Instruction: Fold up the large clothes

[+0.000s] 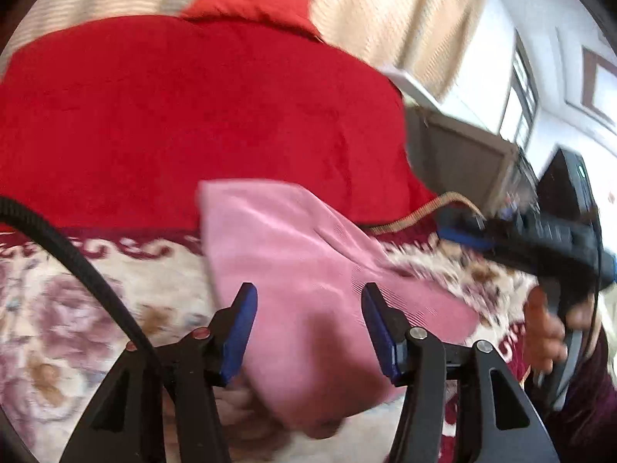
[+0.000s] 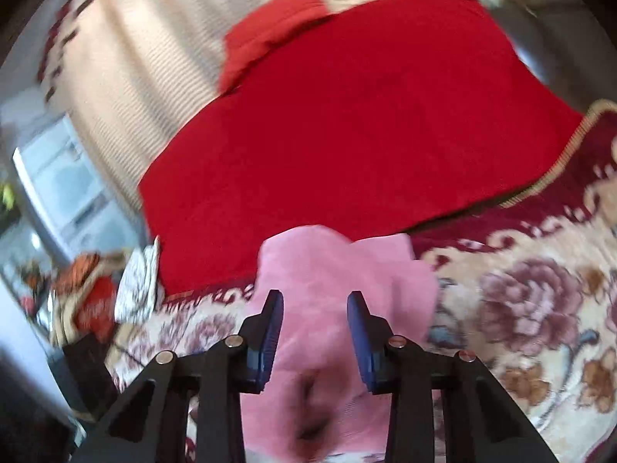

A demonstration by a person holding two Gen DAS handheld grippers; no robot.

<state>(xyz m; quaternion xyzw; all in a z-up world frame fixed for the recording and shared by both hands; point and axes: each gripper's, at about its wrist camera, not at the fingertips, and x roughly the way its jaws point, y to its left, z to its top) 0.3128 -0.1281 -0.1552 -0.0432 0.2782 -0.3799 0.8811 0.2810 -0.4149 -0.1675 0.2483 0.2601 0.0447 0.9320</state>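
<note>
Floral bedspread under a red blanket and pink garment — both grippers, left and right, released.

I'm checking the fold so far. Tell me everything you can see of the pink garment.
The pink garment is soft, finely ribbed fabric, rumpled and partly bunched, not flat. It lies on the floral cream-and-maroon bedspread, its far edge overlapping the red blanket. The open left gripper and open right gripper each straddle it without clamping. Blur hides seams or sleeves.
</note>
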